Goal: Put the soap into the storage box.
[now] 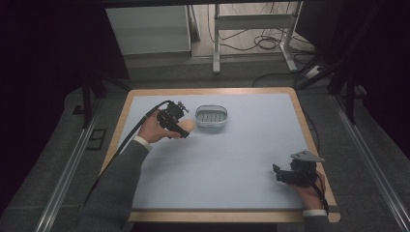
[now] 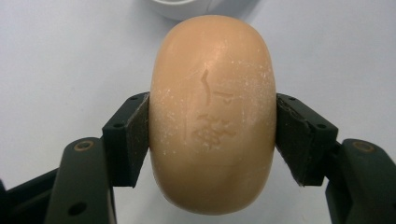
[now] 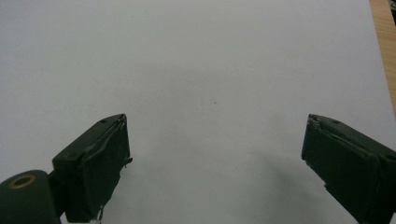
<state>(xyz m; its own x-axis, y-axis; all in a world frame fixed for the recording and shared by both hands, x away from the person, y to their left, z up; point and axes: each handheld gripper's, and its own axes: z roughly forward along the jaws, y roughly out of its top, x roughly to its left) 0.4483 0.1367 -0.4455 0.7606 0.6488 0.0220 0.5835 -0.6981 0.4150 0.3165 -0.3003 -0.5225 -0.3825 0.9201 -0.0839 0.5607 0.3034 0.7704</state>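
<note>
A tan oval bar of soap with a faint stamped mark sits between the pads of my left gripper, which is shut on it. In the high view that gripper holds the soap just left of a white oval soap dish with a ribbed floor; the dish's rim shows beyond the soap. My right gripper rests low at the mat's front right. Its jaws stand wide apart over bare mat, open with nothing between them.
A pale blue mat covers a wooden-edged table. The table's wood edge runs close to the right gripper. Beyond the table stand a white frame leg and floor cables.
</note>
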